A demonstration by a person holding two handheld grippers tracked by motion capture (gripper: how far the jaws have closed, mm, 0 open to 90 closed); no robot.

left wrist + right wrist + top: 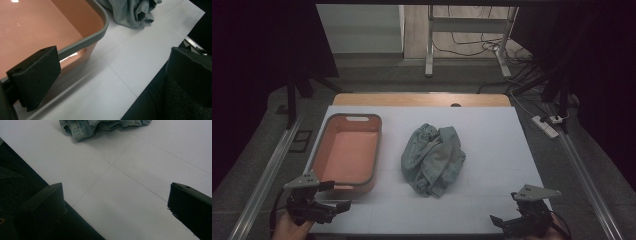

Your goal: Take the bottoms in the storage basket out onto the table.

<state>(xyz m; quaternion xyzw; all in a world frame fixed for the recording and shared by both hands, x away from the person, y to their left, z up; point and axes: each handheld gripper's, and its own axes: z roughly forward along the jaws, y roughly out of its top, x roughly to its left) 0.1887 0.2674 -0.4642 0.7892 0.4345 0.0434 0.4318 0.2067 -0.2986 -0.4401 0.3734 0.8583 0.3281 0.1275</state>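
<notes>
High view, left to right. One left gripper (343, 205), at 7 o'clock, jaws spread, holding nothing. One orange bin (373, 150), long axis 12-to-6. One crumpled denim garment (433, 159) at table (502, 145) centre, just right of the bin; it seems to run 11-to-5, though the bunching blurs this. One right gripper (496, 221), at 5 o'clock, jaws spread, holding nothing.

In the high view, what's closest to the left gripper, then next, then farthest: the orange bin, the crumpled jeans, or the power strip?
From the left gripper:
1. Orange bin, just beyond it on the table's left side.
2. Crumpled jeans, mid-table, to the bin's right.
3. Power strip, on the floor past the table's far right edge.
</notes>
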